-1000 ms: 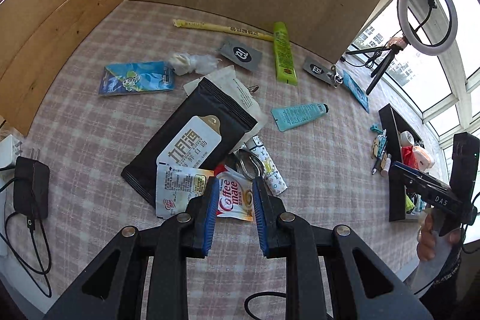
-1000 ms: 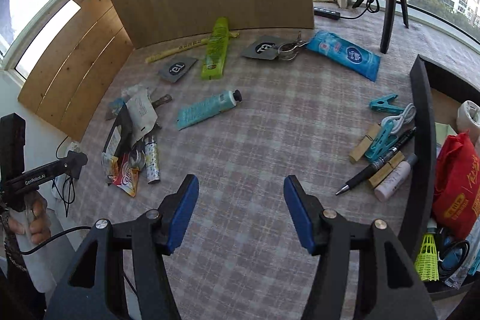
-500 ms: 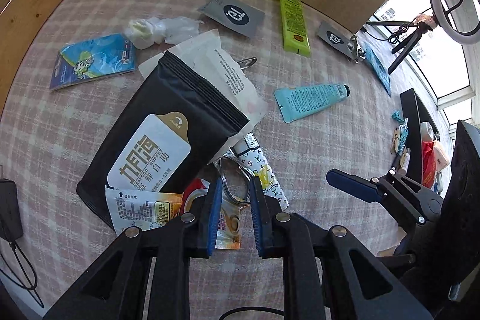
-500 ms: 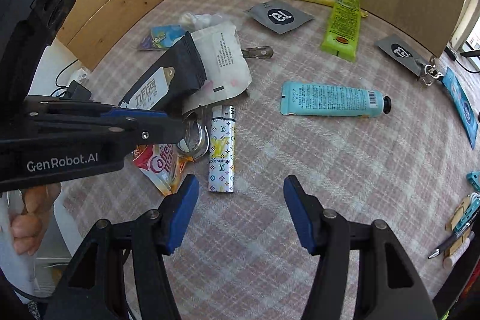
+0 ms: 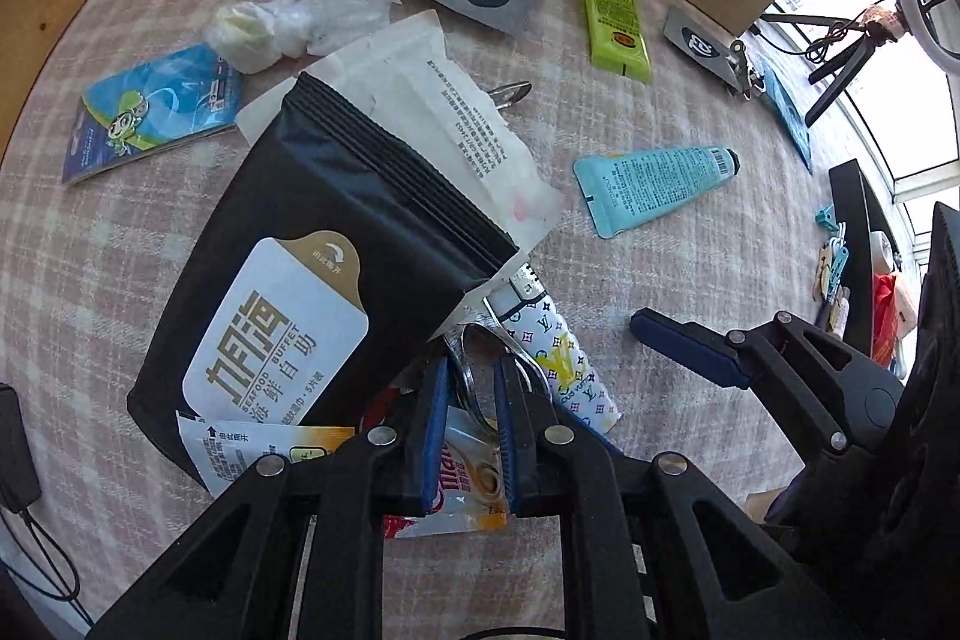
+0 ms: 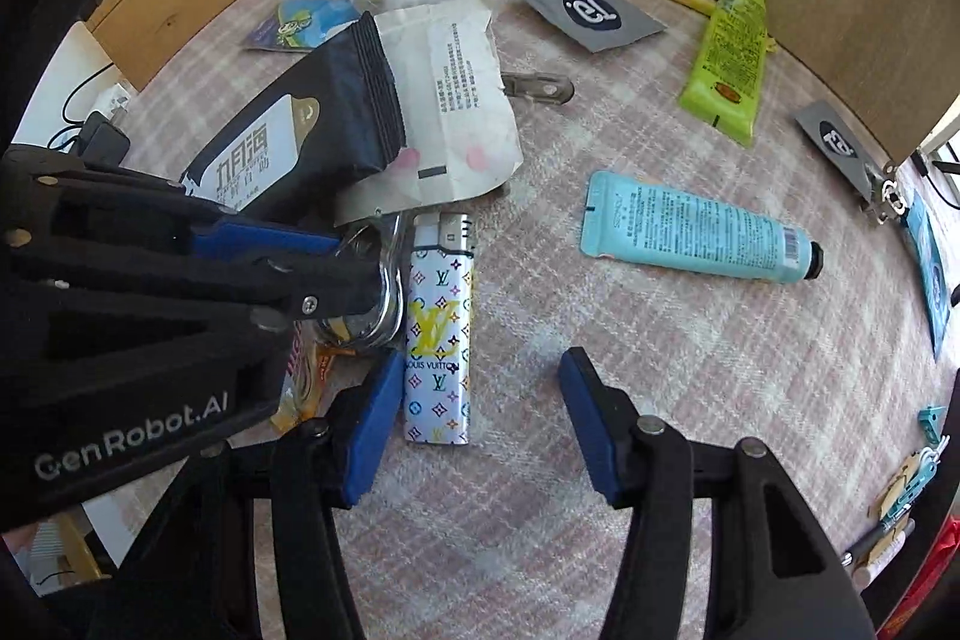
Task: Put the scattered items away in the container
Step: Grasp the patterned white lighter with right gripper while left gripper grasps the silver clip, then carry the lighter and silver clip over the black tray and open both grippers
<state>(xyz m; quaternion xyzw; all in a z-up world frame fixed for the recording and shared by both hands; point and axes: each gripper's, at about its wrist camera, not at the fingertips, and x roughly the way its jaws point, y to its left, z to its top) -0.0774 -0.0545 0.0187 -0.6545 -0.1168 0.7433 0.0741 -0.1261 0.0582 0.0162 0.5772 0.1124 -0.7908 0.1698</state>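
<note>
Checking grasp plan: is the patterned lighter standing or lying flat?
Lying flat. The lighter rests lengthwise on the checked cloth, metal cap pointing toward the white packet, printed side facing up.

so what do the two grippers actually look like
Both are matte black plastic frames with triangular cut-outs and silver rivet pins. Each finger carries a flat blue pad. The left gripper has white GenRobot.AI lettering on its body; the right gripper shows no marking here.

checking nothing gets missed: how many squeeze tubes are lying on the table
2. The lime green tube lies near the wooden back board, and the light blue tube lies mid-table, to the right of the lighter. More could be hidden under the black pouch.
</note>
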